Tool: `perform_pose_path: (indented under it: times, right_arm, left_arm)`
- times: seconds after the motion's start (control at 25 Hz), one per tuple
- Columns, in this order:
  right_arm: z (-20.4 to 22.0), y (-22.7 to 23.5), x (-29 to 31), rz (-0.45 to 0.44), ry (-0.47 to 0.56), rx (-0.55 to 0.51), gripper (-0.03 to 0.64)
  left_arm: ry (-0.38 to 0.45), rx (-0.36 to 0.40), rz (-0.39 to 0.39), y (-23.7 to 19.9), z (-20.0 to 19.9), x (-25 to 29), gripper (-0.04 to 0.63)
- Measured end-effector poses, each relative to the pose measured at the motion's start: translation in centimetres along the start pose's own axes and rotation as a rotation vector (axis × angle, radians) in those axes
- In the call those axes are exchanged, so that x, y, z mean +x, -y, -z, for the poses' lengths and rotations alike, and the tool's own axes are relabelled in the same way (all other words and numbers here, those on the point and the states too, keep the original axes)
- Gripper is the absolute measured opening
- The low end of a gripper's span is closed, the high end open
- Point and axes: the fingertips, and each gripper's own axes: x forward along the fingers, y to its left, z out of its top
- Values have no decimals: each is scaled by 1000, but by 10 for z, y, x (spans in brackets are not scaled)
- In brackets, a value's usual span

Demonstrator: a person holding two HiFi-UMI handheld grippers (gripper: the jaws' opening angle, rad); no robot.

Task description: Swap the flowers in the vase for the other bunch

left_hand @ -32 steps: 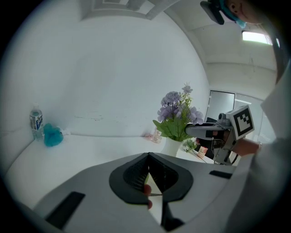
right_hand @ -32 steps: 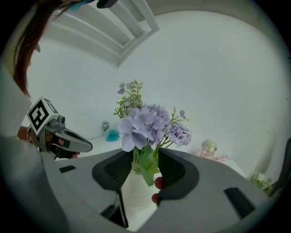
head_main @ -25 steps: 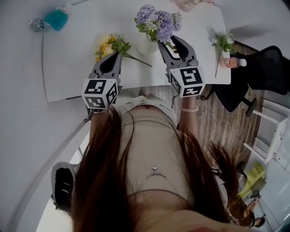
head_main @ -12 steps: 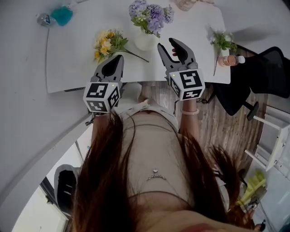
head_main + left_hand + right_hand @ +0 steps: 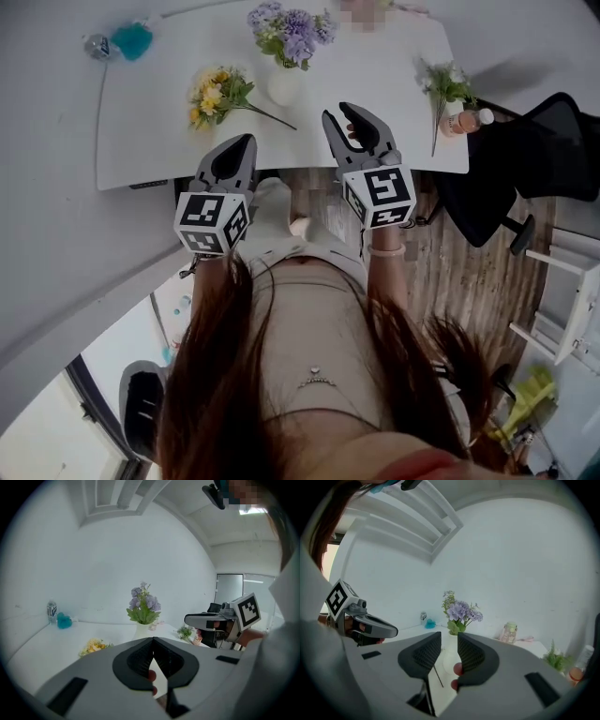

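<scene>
Head view only: wooden floor (image 5: 469,262)

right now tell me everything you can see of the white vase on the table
The vase is small, white and rounded, ceramic by its look. It stands upright on the white table, toward the far edge. It holds a bunch of purple flowers with green leaves that spread above its mouth. The yellow bunch lies flat on the table beside it, with its stem running past the base.
</scene>
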Motion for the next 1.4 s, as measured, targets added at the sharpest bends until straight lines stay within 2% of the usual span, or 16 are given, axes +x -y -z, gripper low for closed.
perform_pose_path:
  times: [0.4, 0.84, 1.4]
  right_arm:
    - [3, -11, -51, -11, 32, 8, 90]
    - [14, -35, -85, -16, 50, -13, 57]
    - [11, -40, -118, 1, 75, -25, 37]
  left_arm:
    - [32, 12, -35, 46, 8, -38, 3]
    - [62, 1, -66, 72, 27, -78, 3]
    - [94, 19, -53, 100, 28, -91, 3]
